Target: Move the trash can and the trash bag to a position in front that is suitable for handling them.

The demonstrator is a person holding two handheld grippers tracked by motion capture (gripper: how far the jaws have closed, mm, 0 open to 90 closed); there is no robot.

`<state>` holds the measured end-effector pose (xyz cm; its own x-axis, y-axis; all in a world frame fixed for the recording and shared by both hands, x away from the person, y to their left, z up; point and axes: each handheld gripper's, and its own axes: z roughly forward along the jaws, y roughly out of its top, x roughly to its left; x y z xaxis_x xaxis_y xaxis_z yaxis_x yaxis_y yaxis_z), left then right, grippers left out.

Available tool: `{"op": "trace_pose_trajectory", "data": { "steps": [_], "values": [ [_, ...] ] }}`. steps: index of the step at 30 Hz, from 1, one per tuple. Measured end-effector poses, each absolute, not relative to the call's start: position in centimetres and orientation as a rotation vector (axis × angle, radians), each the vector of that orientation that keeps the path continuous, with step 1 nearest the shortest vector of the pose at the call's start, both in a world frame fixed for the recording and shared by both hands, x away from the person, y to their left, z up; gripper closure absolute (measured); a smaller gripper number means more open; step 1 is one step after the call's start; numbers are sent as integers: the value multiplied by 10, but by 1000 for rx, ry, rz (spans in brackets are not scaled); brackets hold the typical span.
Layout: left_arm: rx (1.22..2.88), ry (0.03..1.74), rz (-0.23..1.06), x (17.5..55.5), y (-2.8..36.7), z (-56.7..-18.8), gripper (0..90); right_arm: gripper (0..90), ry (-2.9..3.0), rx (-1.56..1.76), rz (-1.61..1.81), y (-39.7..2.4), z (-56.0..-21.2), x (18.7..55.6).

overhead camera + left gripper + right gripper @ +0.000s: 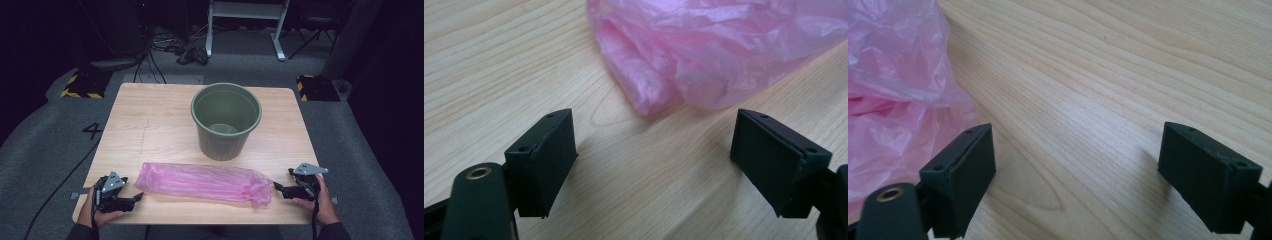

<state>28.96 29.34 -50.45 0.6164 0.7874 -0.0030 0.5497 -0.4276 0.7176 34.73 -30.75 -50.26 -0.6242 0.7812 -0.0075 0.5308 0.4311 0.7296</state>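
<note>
nearest to us, at the front edge of the worktop (150, 107), we are holding the left claw (136, 198) and the right claw (276, 188) low and level, each one standing wide with nothing between its jaws. in the left gripper view the jaws are framing bare wood, with the rounded end of the pink plastic bag (719, 50) lying just ahead of them, near but not touching. in the right gripper view the crumpled end of the bag (893, 100) is sitting beside the jaw at the left of that view, while the gap itself is facing bare wood. the bag (205, 181) is lying flat along the front of the worktop, its long axis running side to side between our two claws, its smoother end pointing toward the left claw and its bunched, wrinkled end toward the right one. the green bin (226, 120) is standing upright just behind the bag's middle, mouth up. we are judging the step in hand to be the approach to the bag's two ends. to do it well, we are thinking each claw should come in along the bag's length, low over the wood, so one jaw is sliding under the film and the other over it, and the right claw should be turning inward first, since its gap is missing the bag. pinching several layers at once should be keeping the thin film from slipping.
</note>
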Motion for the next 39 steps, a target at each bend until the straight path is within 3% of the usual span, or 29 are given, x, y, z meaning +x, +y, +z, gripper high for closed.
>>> {"op": "trace_pose_trajectory", "data": {
  "steps": [19,30,35,39],
  "values": [
    [2145,1049,439,291,289,-505,169,241,2326,978,1276,-297,-454,314],
    [2138,1054,438,291,285,-505,170,297,2422,879,1278,-267,-462,308],
    [2147,1043,435,290,282,-504,170,385,2467,843,1215,-256,-473,310],
    [2154,1024,431,291,278,-504,170,525,2466,832,1162,-251,-482,314]
  ]
}}
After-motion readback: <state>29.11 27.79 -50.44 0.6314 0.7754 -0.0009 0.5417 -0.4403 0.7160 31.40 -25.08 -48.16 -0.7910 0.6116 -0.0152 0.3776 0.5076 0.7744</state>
